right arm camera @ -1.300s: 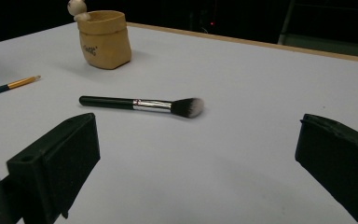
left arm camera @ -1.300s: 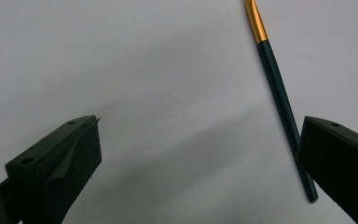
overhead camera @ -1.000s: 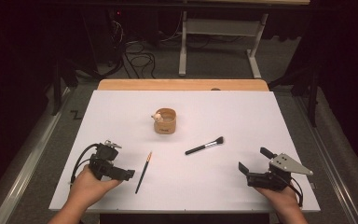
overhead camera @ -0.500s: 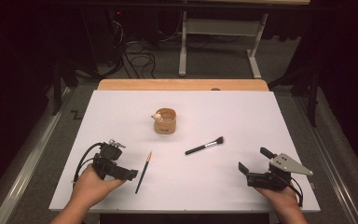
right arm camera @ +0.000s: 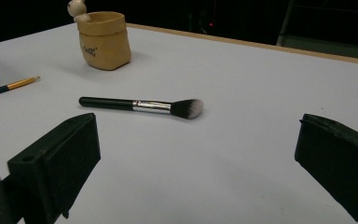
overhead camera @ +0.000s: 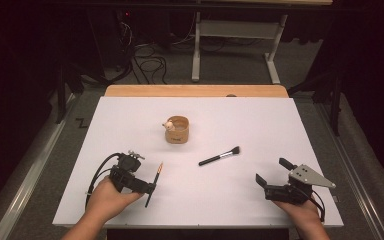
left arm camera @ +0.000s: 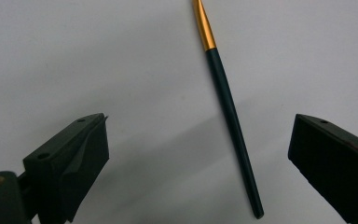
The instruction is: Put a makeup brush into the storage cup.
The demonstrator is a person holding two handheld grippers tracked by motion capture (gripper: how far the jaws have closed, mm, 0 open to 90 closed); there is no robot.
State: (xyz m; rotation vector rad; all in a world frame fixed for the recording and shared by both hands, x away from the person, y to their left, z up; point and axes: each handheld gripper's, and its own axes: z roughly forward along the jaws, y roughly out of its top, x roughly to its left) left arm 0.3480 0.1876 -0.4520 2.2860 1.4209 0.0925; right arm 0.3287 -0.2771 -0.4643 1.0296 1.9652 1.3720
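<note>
A thin brush (overhead camera: 157, 174) with a dark green handle and gold ferrule (left arm camera: 226, 93) lies at the front left of the white table (overhead camera: 130, 120). My left gripper (overhead camera: 147, 188) is over its handle. In the left gripper view the handle lies between the jaws of the left gripper (left arm camera: 200, 128), nearer the right one; they have just been closing a little and touch nothing. A black makeup brush (overhead camera: 220, 156) with a dark, white-tipped head (right arm camera: 140, 105) lies mid-table. My right gripper (overhead camera: 272, 171) rests at the front right, open and empty (right arm camera: 198, 135).
A tan cup (overhead camera: 177, 130) with a small figure on its rim (right arm camera: 103, 39) stands behind the brushes. A wooden strip (overhead camera: 195, 90) runs along the table's far edge. Cables and a desk frame lie on the dark floor beyond.
My left gripper has slid right across the table to the thin brush, so its jaws now straddle the handle. The right gripper has stayed put.
</note>
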